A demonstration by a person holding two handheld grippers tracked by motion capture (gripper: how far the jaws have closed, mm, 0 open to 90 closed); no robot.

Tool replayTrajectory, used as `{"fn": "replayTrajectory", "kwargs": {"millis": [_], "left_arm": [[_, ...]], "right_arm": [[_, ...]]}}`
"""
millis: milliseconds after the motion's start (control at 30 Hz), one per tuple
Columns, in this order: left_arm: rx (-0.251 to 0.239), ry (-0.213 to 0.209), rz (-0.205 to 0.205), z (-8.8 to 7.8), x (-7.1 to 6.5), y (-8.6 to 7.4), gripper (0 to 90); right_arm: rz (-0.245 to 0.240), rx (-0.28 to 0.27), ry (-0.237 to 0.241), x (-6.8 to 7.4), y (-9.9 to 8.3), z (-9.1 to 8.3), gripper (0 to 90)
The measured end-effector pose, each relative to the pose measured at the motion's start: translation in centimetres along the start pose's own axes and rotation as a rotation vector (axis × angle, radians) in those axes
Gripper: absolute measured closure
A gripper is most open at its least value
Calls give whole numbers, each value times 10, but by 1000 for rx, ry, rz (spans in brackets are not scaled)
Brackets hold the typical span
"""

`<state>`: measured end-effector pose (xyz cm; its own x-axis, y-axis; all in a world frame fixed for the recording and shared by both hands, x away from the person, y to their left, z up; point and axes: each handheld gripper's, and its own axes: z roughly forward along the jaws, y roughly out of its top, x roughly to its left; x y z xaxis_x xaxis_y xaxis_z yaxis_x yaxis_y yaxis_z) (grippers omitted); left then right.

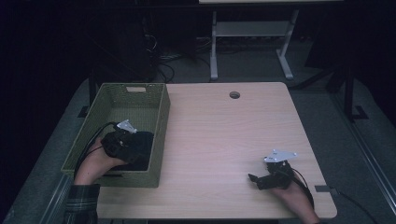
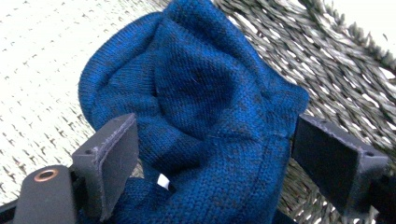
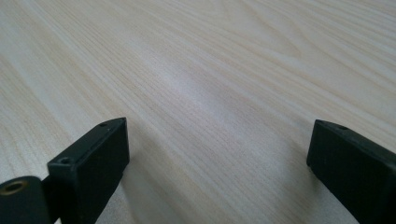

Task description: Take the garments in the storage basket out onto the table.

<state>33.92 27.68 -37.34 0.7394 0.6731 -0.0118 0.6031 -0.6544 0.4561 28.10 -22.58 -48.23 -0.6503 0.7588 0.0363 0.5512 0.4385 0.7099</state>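
A dark blue knitted garment point(image 2: 201, 84) lies bunched in the near right part of a green woven basket point(image 1: 161, 112) on the left of the table. My left gripper point(image 2: 215, 140) is down inside the basket; its jaws stand wide apart with a fold of the knit between them, not pinched. From the high view the left gripper point(image 1: 134, 148) sits over the dark cloth point(image 1: 142, 140). My right gripper point(image 1: 254, 182) rests low over bare wood near the front right. In its own view the right gripper point(image 3: 219, 149) is open with nothing between its fingers.
The light wooden table point(image 1: 224, 135) has a round cable hole point(image 1: 234, 95) near its far edge. The basket's woven wall point(image 2: 336, 70) rises close behind the knit. Desk legs and cables stand on the dark floor beyond.
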Motion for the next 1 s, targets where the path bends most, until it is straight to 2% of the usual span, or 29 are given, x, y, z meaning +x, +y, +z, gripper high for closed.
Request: {"fn": "replayTrajectory", "kwargs": {"millis": [267, 700, 867, 1000], "left_arm": [[35, -12, 24, 5, -2, 0, 229], [101, -22, 24, 11, -2, 1, 304], [117, -34, 17, 12, -2, 0, 378], [125, -54, 22, 12, -1, 1, 519]], "right_arm": [[0, 0, 0, 0, 0, 0, 53], [0, 0, 0, 0, 0, 0, 54], [0, 0, 0, 0, 0, 0, 53], [0, 0, 0, 0, 0, 0, 53]]}}
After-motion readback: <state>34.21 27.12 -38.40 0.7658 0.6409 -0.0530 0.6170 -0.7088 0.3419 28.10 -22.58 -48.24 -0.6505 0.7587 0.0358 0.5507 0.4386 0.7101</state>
